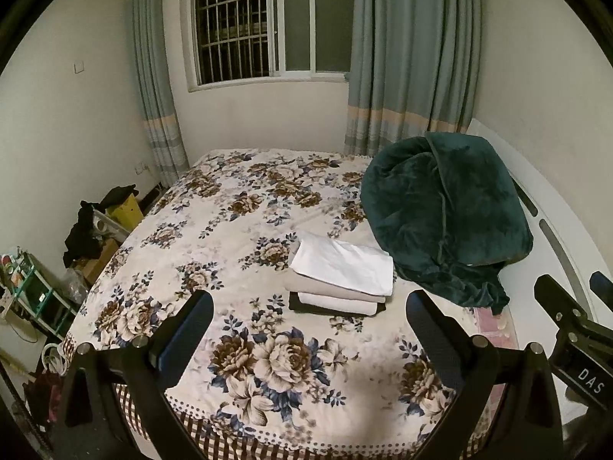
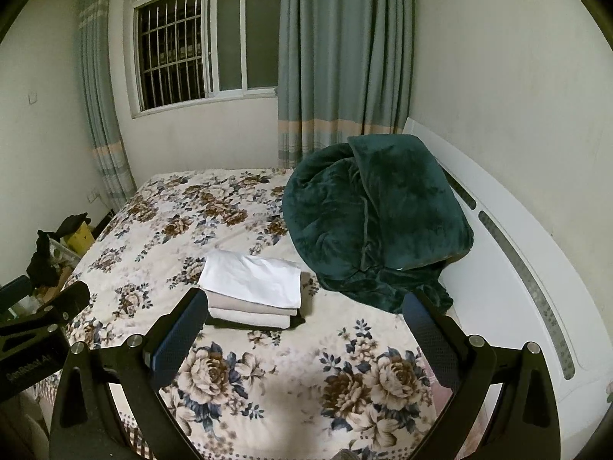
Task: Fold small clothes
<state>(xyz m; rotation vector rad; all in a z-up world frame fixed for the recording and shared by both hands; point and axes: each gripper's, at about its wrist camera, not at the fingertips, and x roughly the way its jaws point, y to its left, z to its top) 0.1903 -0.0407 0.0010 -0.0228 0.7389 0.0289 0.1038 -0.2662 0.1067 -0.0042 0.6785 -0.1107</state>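
A neat stack of folded clothes point(image 1: 341, 274) lies on the floral bedspread point(image 1: 230, 211): a white piece on top, beige pieces under it, a dark one at the bottom. It also shows in the right wrist view point(image 2: 253, 293). My left gripper point(image 1: 310, 301) is open and empty, held above the bed's near edge, short of the stack. My right gripper point(image 2: 302, 306) is open and empty, just in front of the stack. The right gripper also shows at the right edge of the left wrist view point(image 1: 567, 291). The left gripper shows at the left edge of the right wrist view point(image 2: 42, 295).
A bulky dark green blanket point(image 1: 448, 211) is heaped at the head of the bed against the white headboard point(image 2: 517, 268). Boxes and dark clothes point(image 1: 99, 226) clutter the floor left of the bed. A barred window and grey-blue curtains stand behind.
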